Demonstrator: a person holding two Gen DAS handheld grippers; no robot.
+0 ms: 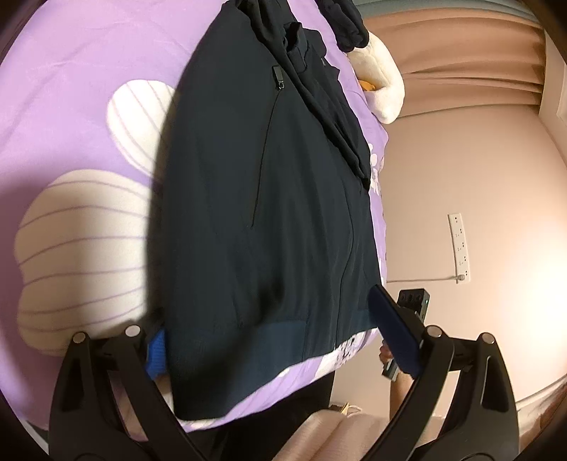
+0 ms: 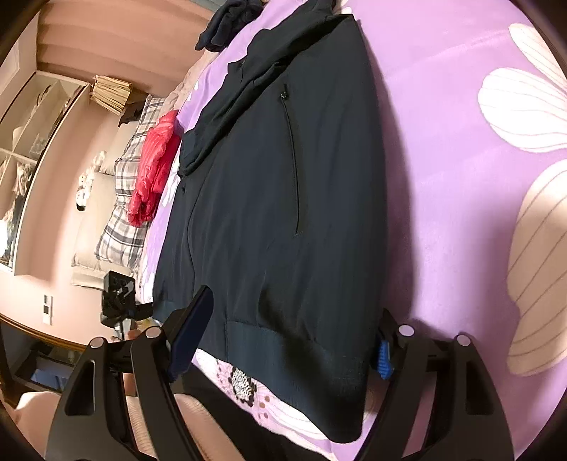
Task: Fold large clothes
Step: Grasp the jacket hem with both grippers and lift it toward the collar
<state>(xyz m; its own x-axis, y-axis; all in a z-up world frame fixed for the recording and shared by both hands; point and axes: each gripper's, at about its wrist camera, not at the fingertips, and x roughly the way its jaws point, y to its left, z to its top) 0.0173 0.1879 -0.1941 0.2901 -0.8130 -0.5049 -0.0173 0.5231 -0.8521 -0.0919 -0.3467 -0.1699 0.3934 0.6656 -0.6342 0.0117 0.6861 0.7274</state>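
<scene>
A dark navy zip jacket (image 1: 269,198) lies flat on a purple flowered bedspread (image 1: 78,88), its ribbed hem toward me and a sleeve folded across its upper part. It also shows in the right wrist view (image 2: 283,198). My left gripper (image 1: 269,337) is open, its blue-padded fingers (image 1: 397,337) spread to either side of the hem. My right gripper (image 2: 287,340) is open too, straddling the hem (image 2: 304,358), with one finger (image 2: 191,333) at the jacket's left edge and the other at its right edge. Neither gripper holds cloth.
A red garment (image 2: 156,166) and a plaid pillow (image 2: 124,220) lie at the bed's far side. Dark clothes (image 2: 230,21) are piled at the far end. A white plush toy (image 1: 382,85) sits at the bed's edge. The other gripper's body (image 2: 117,298) shows beside the bed.
</scene>
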